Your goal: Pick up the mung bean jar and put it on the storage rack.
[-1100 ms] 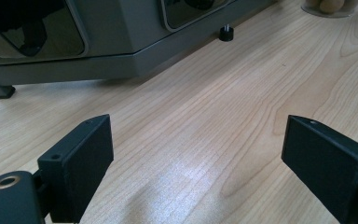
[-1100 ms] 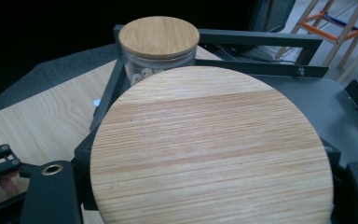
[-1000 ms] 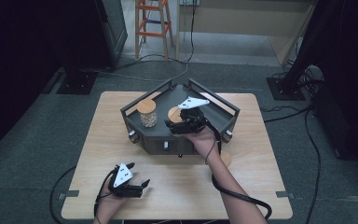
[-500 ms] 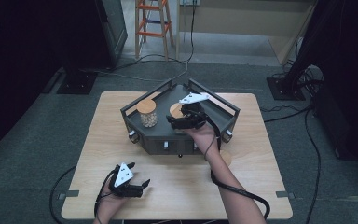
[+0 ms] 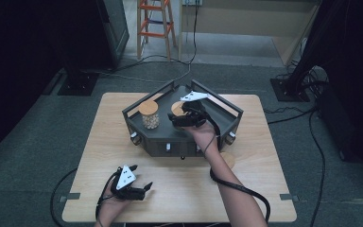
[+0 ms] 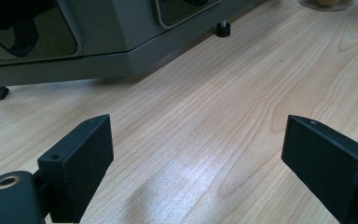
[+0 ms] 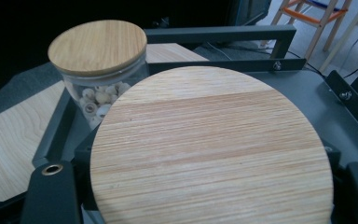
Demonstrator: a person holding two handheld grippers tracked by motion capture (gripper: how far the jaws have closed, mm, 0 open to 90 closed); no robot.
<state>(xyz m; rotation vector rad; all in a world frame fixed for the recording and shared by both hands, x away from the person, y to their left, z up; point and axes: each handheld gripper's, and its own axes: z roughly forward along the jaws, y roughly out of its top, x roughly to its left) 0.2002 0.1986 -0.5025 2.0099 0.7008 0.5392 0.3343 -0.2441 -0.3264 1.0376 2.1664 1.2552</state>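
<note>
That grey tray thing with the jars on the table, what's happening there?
A person is working with a handheld gripper in each hand. The right gripper is over the grey tray, its jaws closed around a round wooden lid. Beside it in the tray stands a lidded glass jar of small pale beads. The left gripper rests near the front edge of the wooden table, jaws open on nothing.

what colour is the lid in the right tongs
Light striped wood grain lid, clearest in the right gripper view.
</note>
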